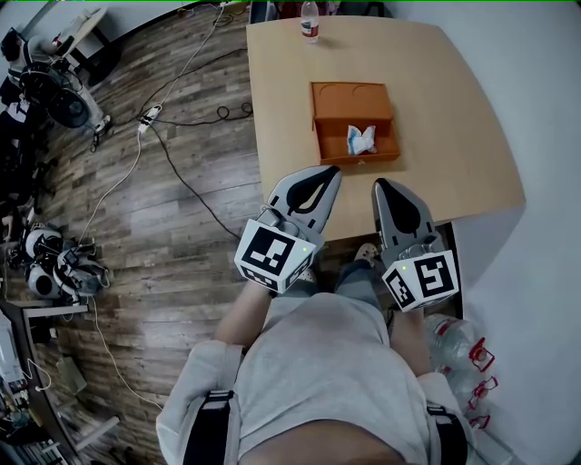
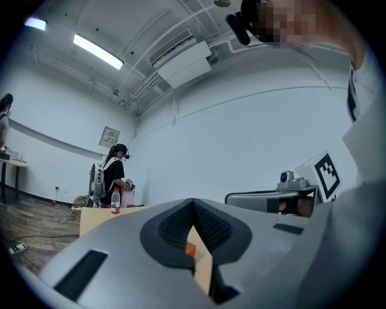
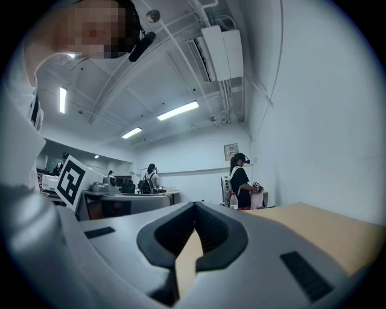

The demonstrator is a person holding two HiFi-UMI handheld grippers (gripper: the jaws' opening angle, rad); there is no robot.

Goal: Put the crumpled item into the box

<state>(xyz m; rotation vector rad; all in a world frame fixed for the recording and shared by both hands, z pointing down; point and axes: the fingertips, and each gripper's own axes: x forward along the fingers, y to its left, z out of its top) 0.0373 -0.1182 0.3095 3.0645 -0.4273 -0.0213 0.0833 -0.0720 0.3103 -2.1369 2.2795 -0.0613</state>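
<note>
Left gripper: jaws pressed fully together, pads flush from root to tip in the left gripper view, nothing pinched. Points level across the near edge of the tabletop, tips just short of the orange box, no contact.

Right gripper: same state, jaws closed tight, nothing between them. Sits just beside the left gripper at the near edge, tip aimed toward the box's near right corner, apart from it.

Crumpled item, white with some blue: lies inside the box, in the near compartment, toward its right end. Two round recesses in the box's far half.

Box: mid-tabletop, a little closer to the left edge.

Plastic bottle: upright at the far edge. Person standing just beyond it.
</note>
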